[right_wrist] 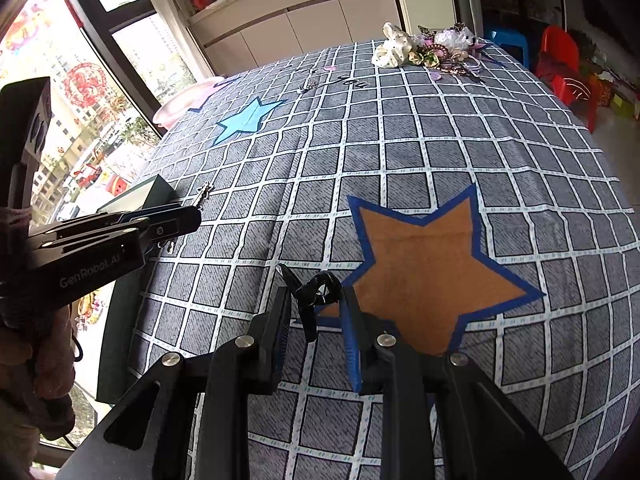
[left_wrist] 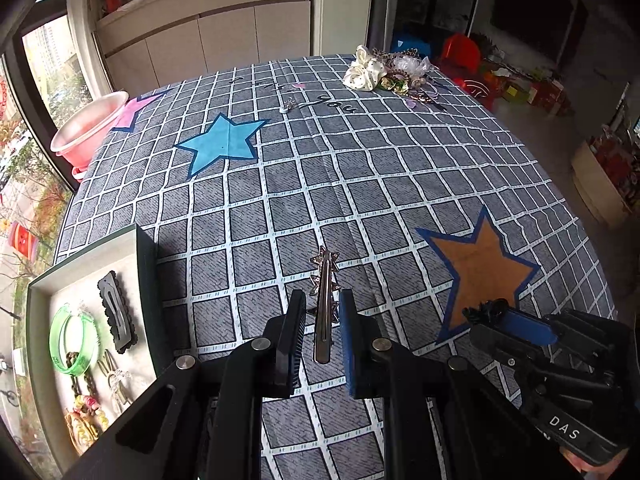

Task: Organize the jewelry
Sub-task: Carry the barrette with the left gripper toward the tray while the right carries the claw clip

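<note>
So far the job looks partly done. The table (left_wrist: 360, 168), with its grey checked cloth, carries on its left near corner a shallow tray (left_wrist: 40, 284), and in the tray already lie a green bangle (left_wrist: 72, 340), a black hair clip (left_wrist: 118, 318) and some smaller pieces that I cannot name well. At the far edge of the table a pile of accessories (left_wrist: 384, 72) waits, with a white fabric flower on it, and 1 small silver piece (left_wrist: 290, 105) lies alone near the writing on the cloth. These are what I judge is left.

The left gripper (left_wrist: 322, 320) is narrowly apart, around a long silver clip with stars (left_wrist: 325, 292); whether the pads press it I cannot tell. The right gripper (right_wrist: 316, 300) has a black bow-like ornament (right_wrist: 314, 294) between its fingers, and it seems to hold it.

Nothing blocks the way to the tray, though the 2 grippers are close together and both must pass over its raised wall.
</note>
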